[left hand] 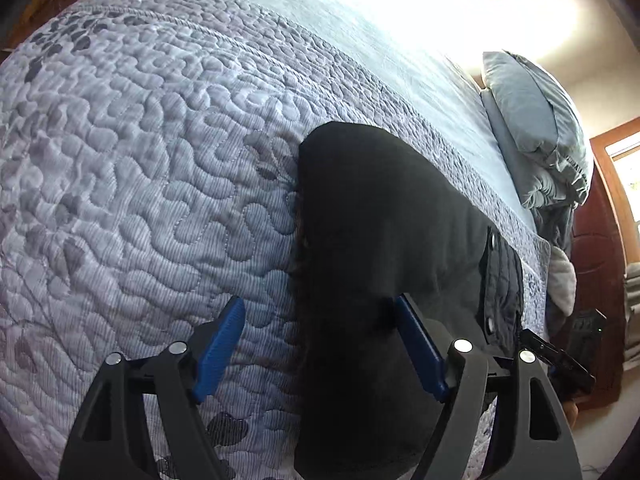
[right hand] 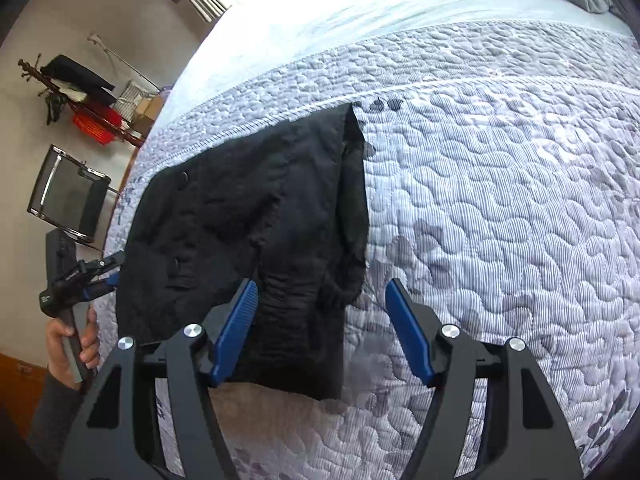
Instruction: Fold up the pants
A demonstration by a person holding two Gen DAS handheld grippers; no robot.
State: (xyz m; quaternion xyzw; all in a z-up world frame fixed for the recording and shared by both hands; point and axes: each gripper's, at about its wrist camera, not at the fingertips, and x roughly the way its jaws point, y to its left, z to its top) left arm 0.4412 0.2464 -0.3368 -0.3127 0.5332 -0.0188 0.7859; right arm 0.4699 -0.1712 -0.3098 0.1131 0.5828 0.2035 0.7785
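Black pants point(left hand: 376, 248) lie folded flat on the quilted bedspread point(left hand: 140, 184). In the left wrist view my left gripper point(left hand: 320, 316) is open, just above the pants' near end, one blue pad on the quilt side and one over the fabric. In the right wrist view the pants point(right hand: 256, 216) show as a folded bundle with buttons at the left. My right gripper point(right hand: 320, 300) is open over their near right corner, holding nothing. The left gripper point(right hand: 80, 276) also shows there, at the pants' left edge, in a hand.
Grey pillows point(left hand: 536, 128) lie at the head of the bed. The bed's edge runs near the pants, with a dark wooden door point(left hand: 596, 248) beyond. A folding chair point(right hand: 68, 196) and a clothes rack point(right hand: 80, 92) stand on the floor.
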